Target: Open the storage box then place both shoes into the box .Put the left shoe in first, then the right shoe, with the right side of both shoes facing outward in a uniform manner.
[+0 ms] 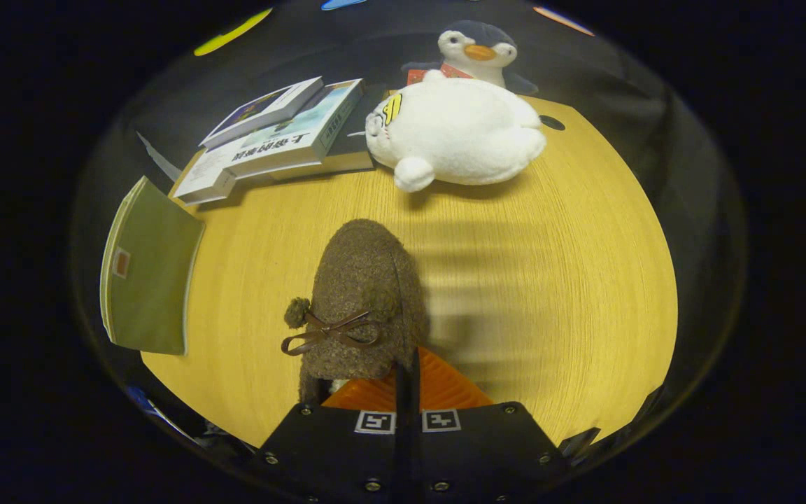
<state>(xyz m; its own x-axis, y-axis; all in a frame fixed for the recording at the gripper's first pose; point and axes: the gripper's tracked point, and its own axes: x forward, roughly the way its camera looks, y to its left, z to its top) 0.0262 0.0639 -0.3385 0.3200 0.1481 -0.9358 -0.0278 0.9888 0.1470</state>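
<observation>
While poised over wooden counter [550, 280], claw [406, 392] pressed together, pinching heel edge of brown shoe [364, 294].

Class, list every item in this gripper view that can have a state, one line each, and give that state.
gripper: fingers closed together, pinching the brown shoe's rear edge
brown shoe: held, toe pointing away from the fingers, bow tied
white plush toy: lying on its side on the table
penguin plush: upright behind the white plush toy
books: closed, stacked
green folder: closed, flat on the table
</observation>
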